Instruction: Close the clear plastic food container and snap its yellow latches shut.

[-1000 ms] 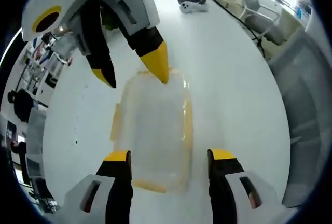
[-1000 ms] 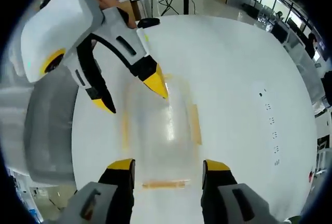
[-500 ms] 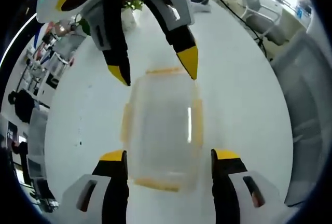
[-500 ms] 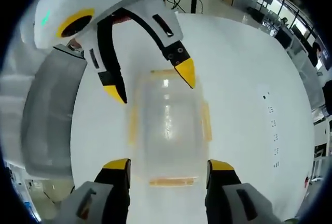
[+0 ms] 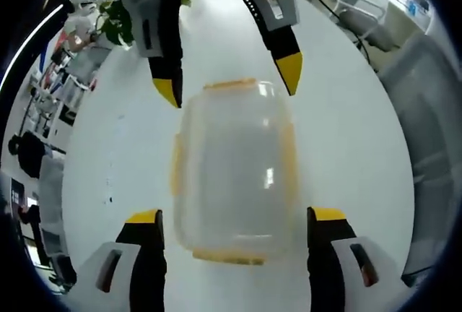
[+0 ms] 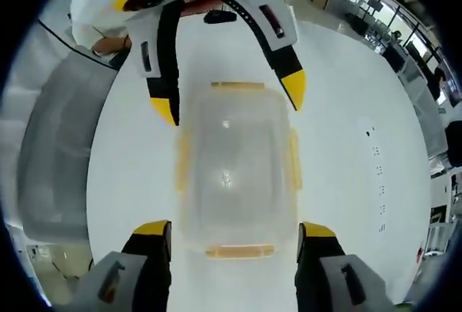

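Both grippers have closed in to straddle the container (image 5: 232,171) ends, left gripper (image 5: 236,219) and right gripper (image 6: 234,229) jaws wide. Next: press a latch (image 6: 240,251) shut.

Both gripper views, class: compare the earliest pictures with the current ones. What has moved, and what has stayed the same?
The right gripper swung from a skewed pose with one tip on the container to straddling its far end squarely; the left gripper did likewise at the opposite end. Both widened slightly. The container stayed on the white table, lid on, yellow latches flared; neither gripper holds anything.
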A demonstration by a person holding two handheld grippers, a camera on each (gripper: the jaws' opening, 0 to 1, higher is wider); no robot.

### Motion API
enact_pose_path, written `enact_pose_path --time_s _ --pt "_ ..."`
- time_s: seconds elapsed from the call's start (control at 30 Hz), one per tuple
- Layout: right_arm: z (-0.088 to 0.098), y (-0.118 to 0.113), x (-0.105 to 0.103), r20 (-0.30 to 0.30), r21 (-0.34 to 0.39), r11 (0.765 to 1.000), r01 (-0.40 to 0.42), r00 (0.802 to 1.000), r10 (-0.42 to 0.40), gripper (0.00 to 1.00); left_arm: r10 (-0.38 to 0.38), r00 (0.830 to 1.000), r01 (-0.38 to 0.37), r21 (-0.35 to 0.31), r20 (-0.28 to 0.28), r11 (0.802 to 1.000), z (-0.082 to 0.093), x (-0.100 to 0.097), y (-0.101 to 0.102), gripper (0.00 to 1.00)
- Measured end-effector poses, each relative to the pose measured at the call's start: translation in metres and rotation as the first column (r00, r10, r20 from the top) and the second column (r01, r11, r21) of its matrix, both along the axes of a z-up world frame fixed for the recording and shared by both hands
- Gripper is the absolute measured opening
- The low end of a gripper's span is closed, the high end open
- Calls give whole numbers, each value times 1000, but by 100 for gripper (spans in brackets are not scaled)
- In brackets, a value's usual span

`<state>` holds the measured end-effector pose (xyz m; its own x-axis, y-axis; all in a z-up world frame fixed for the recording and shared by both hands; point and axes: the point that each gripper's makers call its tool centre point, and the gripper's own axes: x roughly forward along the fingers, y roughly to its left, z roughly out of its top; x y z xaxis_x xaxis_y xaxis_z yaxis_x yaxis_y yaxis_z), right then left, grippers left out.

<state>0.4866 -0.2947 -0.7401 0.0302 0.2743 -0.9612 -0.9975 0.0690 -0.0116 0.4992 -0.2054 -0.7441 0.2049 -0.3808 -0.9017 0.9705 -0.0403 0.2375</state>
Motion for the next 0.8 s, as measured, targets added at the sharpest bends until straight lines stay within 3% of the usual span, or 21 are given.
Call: enact_pose_path --time_s 0.23,0.37,0.6,0.8 --pt "-8 0 7 51 0 1000 -2 999 2 73 -23 1000 23 29 9 999 -9 2 -1 81" --pt "-12 0 7 54 1 1000 -10 999 10 76 -28 1000 27 35 4 999 -13 1 -3 82" --pt "-17 1 3 45 -9 1000 -19 999 19 73 -42 999 42 71 7 997 -21 3 -3 78" --pt "-17 0 3 41 -9 1000 -26 999 26 72 -29 1000 29 60 -2 998 -20 3 -3 78"
